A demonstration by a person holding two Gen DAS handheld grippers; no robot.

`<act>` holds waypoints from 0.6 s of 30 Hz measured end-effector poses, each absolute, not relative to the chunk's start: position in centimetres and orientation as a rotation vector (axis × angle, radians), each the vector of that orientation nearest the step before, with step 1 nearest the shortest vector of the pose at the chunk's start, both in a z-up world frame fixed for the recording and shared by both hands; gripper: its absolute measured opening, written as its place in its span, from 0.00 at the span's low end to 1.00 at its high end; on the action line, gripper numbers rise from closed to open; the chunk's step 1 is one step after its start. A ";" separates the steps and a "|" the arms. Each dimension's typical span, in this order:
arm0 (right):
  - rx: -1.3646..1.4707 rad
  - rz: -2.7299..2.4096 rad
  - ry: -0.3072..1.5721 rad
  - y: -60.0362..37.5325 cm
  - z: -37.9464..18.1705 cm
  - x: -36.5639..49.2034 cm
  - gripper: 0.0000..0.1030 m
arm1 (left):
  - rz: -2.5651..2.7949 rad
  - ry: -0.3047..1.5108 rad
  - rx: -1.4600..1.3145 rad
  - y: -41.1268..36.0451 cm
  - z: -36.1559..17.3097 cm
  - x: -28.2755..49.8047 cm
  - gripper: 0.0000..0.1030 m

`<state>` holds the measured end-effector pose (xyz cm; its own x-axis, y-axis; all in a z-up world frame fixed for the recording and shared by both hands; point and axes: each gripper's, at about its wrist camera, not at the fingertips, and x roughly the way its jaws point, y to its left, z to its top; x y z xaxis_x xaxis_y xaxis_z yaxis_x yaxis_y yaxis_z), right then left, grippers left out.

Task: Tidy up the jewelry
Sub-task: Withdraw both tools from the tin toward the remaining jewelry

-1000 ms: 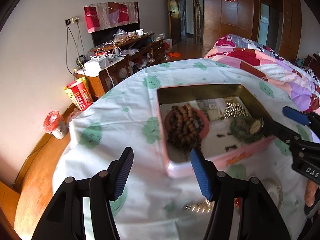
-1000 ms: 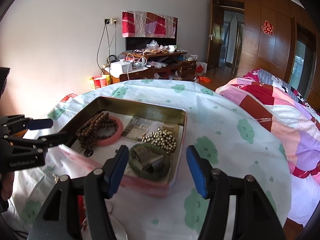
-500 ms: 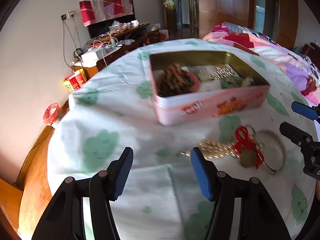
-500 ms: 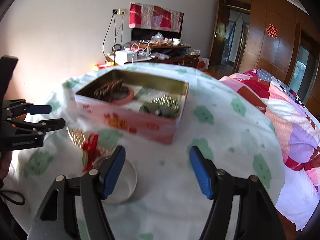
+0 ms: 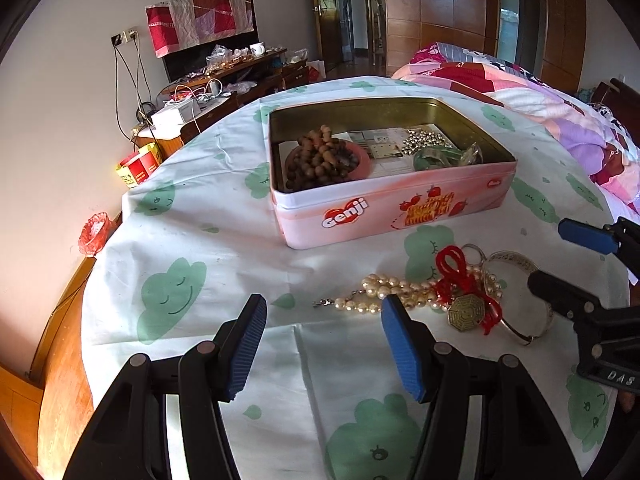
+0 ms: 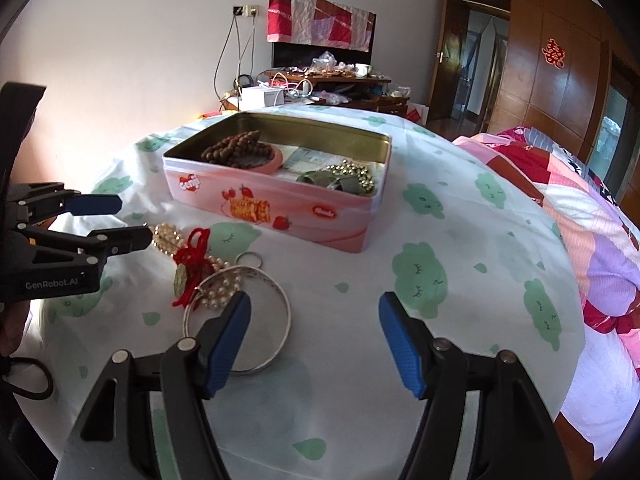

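Observation:
A pink tin box (image 5: 384, 208) stands open on the table and also shows in the right wrist view (image 6: 276, 216). It holds brown wooden beads (image 5: 320, 158), gold beads (image 5: 426, 140) and a green bracelet (image 5: 436, 158). In front of it lie a pearl necklace (image 5: 384, 294), a red-corded brass charm (image 5: 466, 308) and a silver bangle (image 6: 240, 320). My left gripper (image 5: 322, 346) is open and empty, just short of the pearls. My right gripper (image 6: 314, 342) is open and empty, with its left finger over the bangle.
The round table has a white cloth with green clouds (image 5: 172, 292). A bed with a pink quilt (image 6: 580, 216) lies to the right. A cluttered wooden cabinet (image 5: 224, 80) stands by the far wall. The table edge drops off at left (image 5: 100, 264).
Both grippers have pulled back from over the tin toward the table's near side. The loose pearls, charm and bangle have come into view. Both stay open and empty.

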<state>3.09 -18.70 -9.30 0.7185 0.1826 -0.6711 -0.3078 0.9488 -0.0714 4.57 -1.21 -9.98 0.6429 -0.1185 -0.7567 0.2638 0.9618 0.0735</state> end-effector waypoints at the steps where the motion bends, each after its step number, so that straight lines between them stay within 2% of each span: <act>1: -0.184 0.278 0.724 -18.6 -9.4 3.1 0.67 | -0.225 0.845 0.186 -1.4 -10.1 4.6 0.59; 3: -0.191 0.291 0.733 -18.3 -9.7 3.1 0.63 | -0.234 0.848 0.189 -1.6 -10.3 4.8 0.59; 6: -0.187 0.327 0.771 -18.1 -10.3 3.3 0.34 | -0.260 0.853 0.194 -2.0 -10.7 4.9 0.59; 7: -0.179 0.336 0.780 -18.1 -10.5 3.4 0.21 | -0.266 0.852 0.196 -2.0 -10.7 4.9 0.59; 8: -0.164 0.350 0.780 -18.2 -10.4 3.3 0.14 | -0.278 0.856 0.195 -2.1 -10.8 4.9 0.59; 10: -0.158 0.351 0.780 -18.2 -10.4 3.2 0.12 | -0.302 0.855 0.194 -2.3 -10.9 4.9 0.58; 11: -0.154 0.351 0.780 -18.2 -10.4 3.2 0.10 | -0.309 0.854 0.196 -2.4 -11.0 4.9 0.50; 12: -0.150 0.349 0.778 -18.3 -10.4 3.1 0.10 | -0.326 0.853 0.196 -2.5 -10.9 4.8 0.36; 13: -0.146 0.350 0.774 -18.3 -10.4 3.0 0.09 | -0.338 0.853 0.202 -2.7 -10.9 4.7 0.27; 14: -0.144 0.351 0.770 -18.4 -10.3 3.0 0.08 | -0.346 0.855 0.209 -2.8 -10.9 4.6 0.11; 15: -0.141 0.351 0.766 -18.4 -10.2 2.9 0.08 | -0.347 0.856 0.213 -2.9 -10.8 4.6 0.05; 18: -0.133 0.347 0.759 -18.7 -10.0 3.0 0.07 | -0.338 0.859 0.206 -2.5 -10.8 4.8 0.00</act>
<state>2.97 -18.66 -9.98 0.6716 0.2598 -0.6938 -0.3552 0.9348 0.0062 4.75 -2.55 -10.79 0.6049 -0.2075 -0.7688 0.3719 0.9273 0.0424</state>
